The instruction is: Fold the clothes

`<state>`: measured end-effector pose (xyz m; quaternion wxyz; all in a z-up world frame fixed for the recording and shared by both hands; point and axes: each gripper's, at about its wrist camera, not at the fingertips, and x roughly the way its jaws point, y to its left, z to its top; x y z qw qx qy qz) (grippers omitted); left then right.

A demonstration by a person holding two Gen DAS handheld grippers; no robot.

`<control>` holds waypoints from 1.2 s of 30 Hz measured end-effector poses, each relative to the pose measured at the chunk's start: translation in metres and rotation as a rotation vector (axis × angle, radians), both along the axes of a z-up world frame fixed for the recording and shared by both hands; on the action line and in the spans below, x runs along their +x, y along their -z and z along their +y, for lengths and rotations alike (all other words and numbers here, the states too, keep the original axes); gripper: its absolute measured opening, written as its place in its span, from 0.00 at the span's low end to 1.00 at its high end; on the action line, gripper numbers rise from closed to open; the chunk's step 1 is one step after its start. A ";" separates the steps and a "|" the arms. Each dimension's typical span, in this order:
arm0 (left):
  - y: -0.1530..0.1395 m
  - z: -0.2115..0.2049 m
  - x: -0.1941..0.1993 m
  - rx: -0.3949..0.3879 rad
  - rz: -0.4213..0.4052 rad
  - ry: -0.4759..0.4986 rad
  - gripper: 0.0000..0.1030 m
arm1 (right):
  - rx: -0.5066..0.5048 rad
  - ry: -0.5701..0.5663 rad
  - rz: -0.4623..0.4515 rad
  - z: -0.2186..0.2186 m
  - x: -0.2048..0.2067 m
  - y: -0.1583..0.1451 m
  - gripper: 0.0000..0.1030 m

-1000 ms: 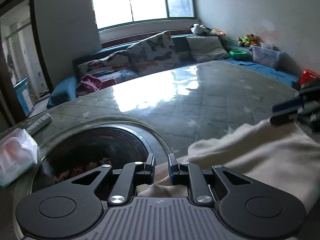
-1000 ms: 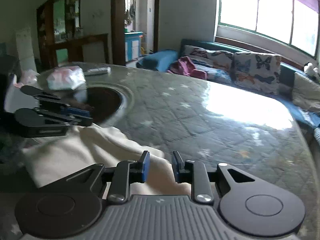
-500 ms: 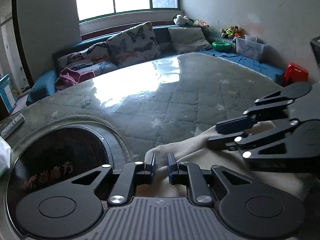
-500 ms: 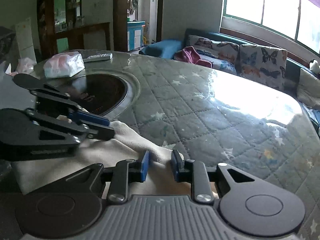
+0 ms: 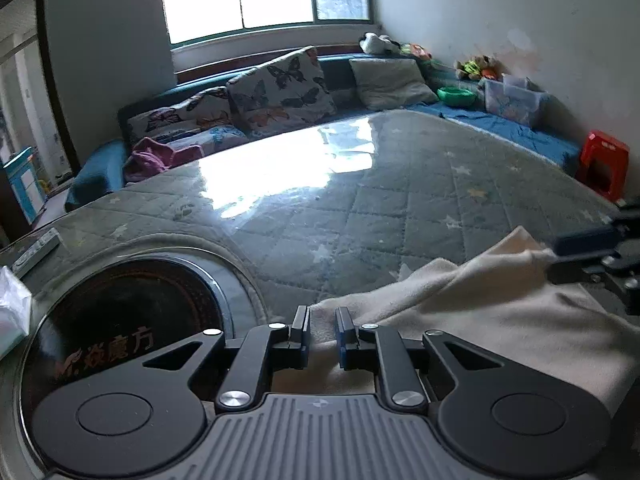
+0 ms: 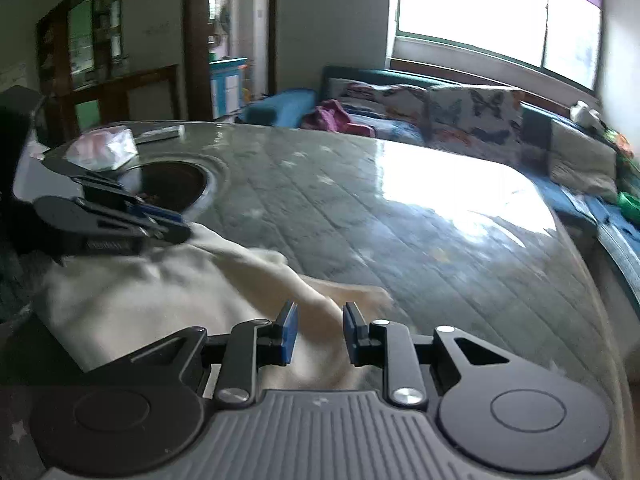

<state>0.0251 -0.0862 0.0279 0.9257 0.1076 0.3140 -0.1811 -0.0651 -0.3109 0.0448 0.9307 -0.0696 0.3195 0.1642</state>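
A cream garment (image 5: 472,312) lies folded near the front edge of the quilted grey-green table (image 5: 400,200). My left gripper (image 5: 322,332) is shut on the garment's left corner, with cloth pinched between its jaws. My right gripper (image 6: 318,330) stands a little wider, with cream garment (image 6: 160,292) cloth still between its jaws. In the left wrist view my right gripper (image 5: 580,252) shows at the right edge over the cloth's far corner. In the right wrist view my left gripper (image 6: 120,220) shows at the left.
A dark round inset (image 5: 120,320) sits in the table at the left. A tissue pack (image 6: 102,148) and a remote (image 6: 160,134) lie beyond it. A sofa with butterfly cushions (image 5: 280,88) runs along the far side, and a red stool (image 5: 604,164) stands at the right.
The two grippers were close together half a second ago and have moved apart sideways along the cloth. The right gripper's jaws have widened slightly.
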 end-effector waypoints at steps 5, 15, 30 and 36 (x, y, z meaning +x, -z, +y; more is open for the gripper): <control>-0.012 -0.014 -0.014 -0.053 -0.023 0.055 0.15 | -0.002 0.022 0.005 -0.006 0.001 0.006 0.22; -0.001 -0.062 0.007 -0.078 0.056 0.188 0.13 | -0.007 0.064 0.015 -0.017 0.003 0.018 0.22; -0.009 -0.049 -0.017 -0.155 -0.009 0.166 0.16 | 0.018 0.024 -0.024 -0.027 -0.015 0.000 0.22; -0.009 -0.053 -0.059 -0.138 -0.023 0.242 0.16 | 0.005 -0.078 -0.045 -0.012 -0.039 -0.003 0.22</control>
